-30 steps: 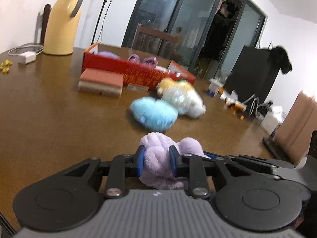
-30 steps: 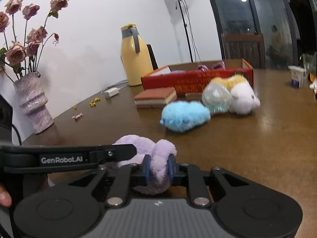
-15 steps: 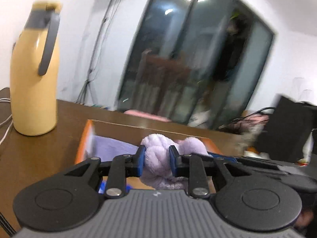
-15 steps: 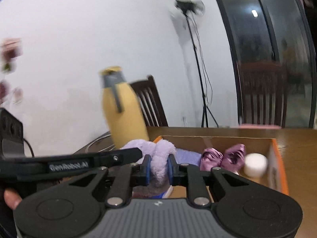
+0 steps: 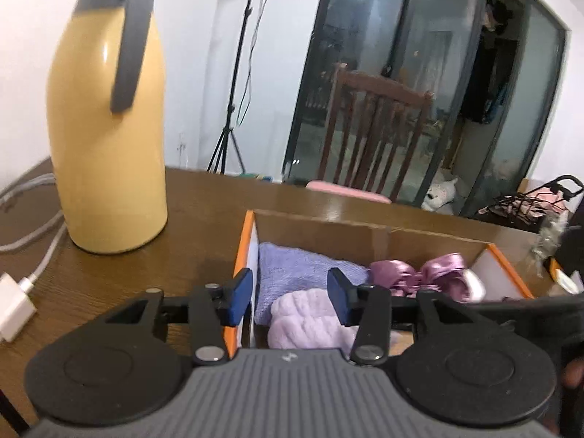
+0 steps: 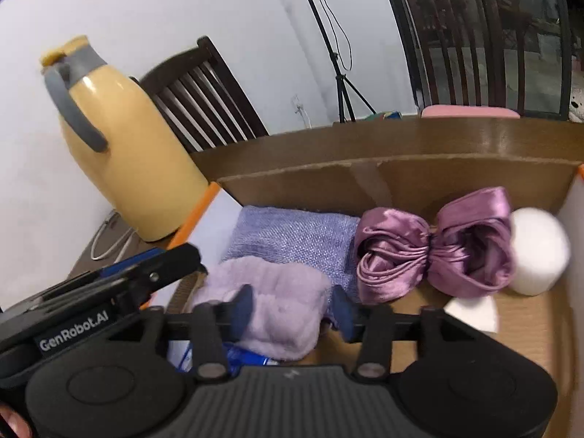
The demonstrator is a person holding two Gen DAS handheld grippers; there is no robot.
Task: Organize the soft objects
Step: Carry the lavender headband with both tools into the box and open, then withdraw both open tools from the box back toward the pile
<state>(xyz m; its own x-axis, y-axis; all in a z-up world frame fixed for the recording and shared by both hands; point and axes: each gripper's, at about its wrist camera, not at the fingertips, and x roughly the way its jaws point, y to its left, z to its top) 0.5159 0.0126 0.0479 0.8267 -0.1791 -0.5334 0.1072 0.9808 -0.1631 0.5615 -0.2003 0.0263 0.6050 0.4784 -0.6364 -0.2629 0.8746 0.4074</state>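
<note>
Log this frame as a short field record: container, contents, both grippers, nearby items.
container: open cardboard box with orange edges, on brown wooden table
item just released: fluffy lilac plush piece, lying in the box's left end
other contents: folded lavender knit cloth; shiny purple satin bow; white round puff, right end
left gripper: jaws have just been opening, pads clear of the plush
right gripper: jaws have just been opening, plush between them, not pressed
nearby: yellow thermos jug with grey handle, left of box
</note>
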